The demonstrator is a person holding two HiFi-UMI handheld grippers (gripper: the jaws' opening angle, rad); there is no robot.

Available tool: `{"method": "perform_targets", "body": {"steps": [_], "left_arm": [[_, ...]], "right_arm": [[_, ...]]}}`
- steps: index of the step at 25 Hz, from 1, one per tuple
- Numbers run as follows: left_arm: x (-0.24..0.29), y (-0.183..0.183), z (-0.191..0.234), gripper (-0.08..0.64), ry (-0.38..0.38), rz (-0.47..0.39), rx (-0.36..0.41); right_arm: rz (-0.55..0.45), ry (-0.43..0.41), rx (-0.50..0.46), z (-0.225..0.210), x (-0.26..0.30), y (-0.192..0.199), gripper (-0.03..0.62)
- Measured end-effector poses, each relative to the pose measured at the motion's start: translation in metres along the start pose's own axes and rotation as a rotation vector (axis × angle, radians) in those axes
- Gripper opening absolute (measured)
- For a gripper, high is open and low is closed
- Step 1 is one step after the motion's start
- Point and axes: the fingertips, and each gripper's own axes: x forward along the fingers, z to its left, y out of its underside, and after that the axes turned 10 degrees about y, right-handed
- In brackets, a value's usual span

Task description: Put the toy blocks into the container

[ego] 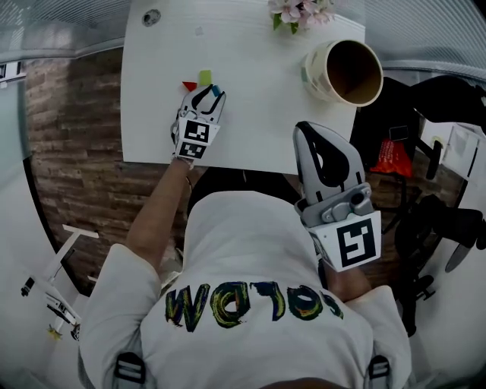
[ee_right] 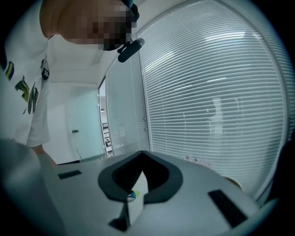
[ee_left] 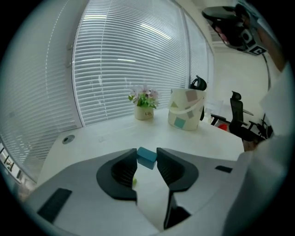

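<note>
My left gripper (ego: 213, 90) is over the left part of the white table (ego: 258, 91), shut on a small blue block (ego: 217, 90). In the left gripper view the blue block (ee_left: 147, 157) sits pinched between the two dark pads near their tips, lifted off the tabletop. Just beyond it on the table lie a red triangular block (ego: 190, 85) and a green block (ego: 205, 77). The container, a pale paper bucket (ego: 345, 72), stands upright at the back right, also visible as the bucket (ee_left: 185, 109). My right gripper (ego: 304, 128) hovers at the table's near edge, shut and holding nothing; its tips (ee_right: 141, 153) meet.
A small pot of flowers (ego: 300, 11) stands at the back of the table, left of the bucket. A round cable hole (ego: 151, 17) sits at the back left corner. Black office chairs (ee_left: 237, 113) and a red bag (ego: 392, 158) are off the table's right side.
</note>
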Motion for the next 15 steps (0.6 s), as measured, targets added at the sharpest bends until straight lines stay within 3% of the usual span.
{"method": "perform_targets", "body": {"steps": [15], "left_arm": [[-0.102, -0.155, -0.015, 0.146, -0.029, -0.294, -0.019]], "right_arm": [[-0.086, 0.065, -0.063, -0.018, -0.02, -0.041, 0.009]]}}
